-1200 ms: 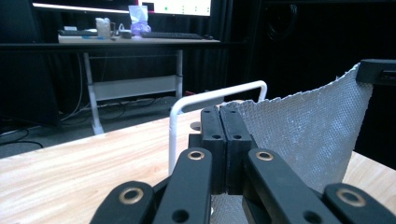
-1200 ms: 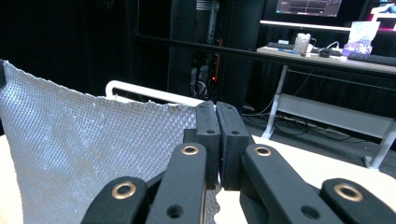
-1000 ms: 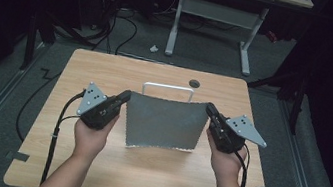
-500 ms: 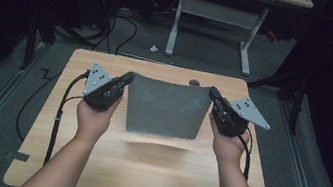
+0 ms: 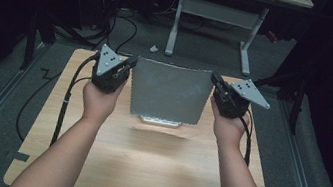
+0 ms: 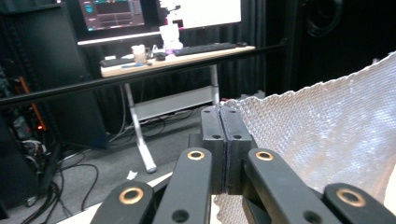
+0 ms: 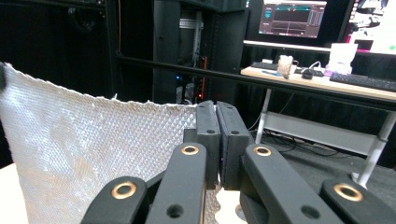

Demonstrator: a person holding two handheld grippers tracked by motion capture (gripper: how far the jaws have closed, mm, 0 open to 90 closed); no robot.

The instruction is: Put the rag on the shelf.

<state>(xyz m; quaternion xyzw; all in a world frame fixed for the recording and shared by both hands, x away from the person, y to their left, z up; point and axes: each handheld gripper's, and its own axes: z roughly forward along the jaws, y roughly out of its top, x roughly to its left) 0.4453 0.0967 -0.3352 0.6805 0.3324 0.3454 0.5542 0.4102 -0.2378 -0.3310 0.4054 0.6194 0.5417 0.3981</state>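
A grey textured cloth [image 5: 167, 91] hangs spread above the wooden table [image 5: 143, 165], held by its two top corners. My left gripper [image 5: 131, 62] is shut on the cloth's top left corner. My right gripper [image 5: 213, 76] is shut on the top right corner. In the left gripper view the jaws of the left gripper [image 6: 220, 112] pinch the cloth [image 6: 322, 140], which spreads to the right. The right gripper view shows the jaws of the right gripper [image 7: 215, 106] pressed together on the cloth [image 7: 93, 154], which stretches to the left. The cloth's lower edge hangs just above the table.
A pale strip [image 5: 160, 121] shows on the table under the cloth's lower edge. Beyond the table stands a desk frame with white legs [image 5: 248, 41]. A desk with monitors and a keyboard [image 6: 205, 46] is farther back. Cables [image 5: 66, 103] trail over the table's left side.
Both hands have lifted the cloth and carried it toward the far side of the table. It now hangs higher and the white frame behind it is covered.
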